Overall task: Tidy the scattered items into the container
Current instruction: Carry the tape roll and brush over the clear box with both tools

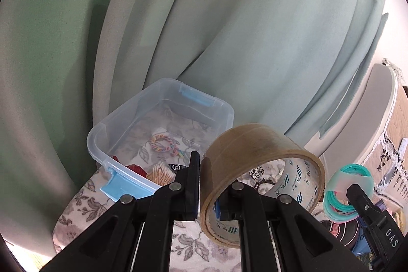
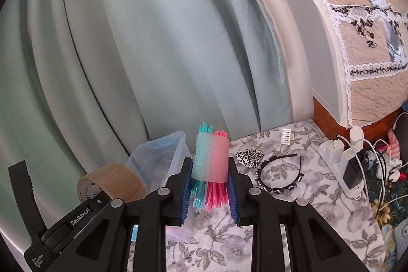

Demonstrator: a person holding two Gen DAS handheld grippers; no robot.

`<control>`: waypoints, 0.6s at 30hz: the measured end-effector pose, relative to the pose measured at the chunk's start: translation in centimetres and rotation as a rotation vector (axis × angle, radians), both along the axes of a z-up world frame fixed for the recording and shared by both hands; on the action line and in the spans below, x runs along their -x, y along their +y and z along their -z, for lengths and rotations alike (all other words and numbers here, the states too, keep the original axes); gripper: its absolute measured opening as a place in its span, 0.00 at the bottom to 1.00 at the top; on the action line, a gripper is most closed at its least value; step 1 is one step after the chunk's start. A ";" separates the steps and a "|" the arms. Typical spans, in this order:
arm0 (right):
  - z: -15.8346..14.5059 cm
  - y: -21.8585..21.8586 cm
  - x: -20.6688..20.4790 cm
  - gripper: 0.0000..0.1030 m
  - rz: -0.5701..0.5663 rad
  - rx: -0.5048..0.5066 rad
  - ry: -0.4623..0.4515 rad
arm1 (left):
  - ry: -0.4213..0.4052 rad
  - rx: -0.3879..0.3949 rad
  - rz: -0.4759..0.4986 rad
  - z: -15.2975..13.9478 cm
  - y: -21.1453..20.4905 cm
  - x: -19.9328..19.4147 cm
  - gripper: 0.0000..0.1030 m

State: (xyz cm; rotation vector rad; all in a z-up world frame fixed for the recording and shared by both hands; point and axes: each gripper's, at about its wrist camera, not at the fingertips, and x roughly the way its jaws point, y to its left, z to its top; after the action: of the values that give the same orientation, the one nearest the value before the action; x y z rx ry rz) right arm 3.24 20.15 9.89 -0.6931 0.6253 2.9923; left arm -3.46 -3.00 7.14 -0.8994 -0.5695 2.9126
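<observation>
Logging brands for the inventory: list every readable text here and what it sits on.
"GenRobot.AI": on the left gripper body, right wrist view.
"DAS": on the right gripper body, left wrist view.
Tape roll inner print: blurred, unreadable.
Small print on the left gripper's body: too small.

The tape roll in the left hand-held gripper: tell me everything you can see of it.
The tape roll is a wide ring of brownish translucent packing tape on a white core printed with dark green logos. The left hand-held gripper is shut on its wall, one finger inside the ring. It hangs tilted above the floral cloth, right of the clear plastic bin.
</observation>
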 end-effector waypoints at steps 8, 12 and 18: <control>0.3 -3.3 1.9 0.26 -0.068 -0.045 -0.027 | -0.004 -0.057 -0.066 0.9 -3.7 0.9 0.08; 1.0 -5.0 2.8 0.26 -0.107 -0.070 -0.050 | -0.013 -0.073 -0.096 1.6 -5.1 1.5 0.09; 1.9 -6.9 4.4 0.26 -0.143 -0.091 -0.080 | -0.029 -0.078 -0.128 2.7 -6.5 2.8 0.09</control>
State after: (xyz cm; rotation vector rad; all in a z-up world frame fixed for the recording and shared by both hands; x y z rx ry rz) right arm -1.15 13.21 8.04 -0.8823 0.4510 3.0798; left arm -6.26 -9.54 4.48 -0.9308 -0.7647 2.9688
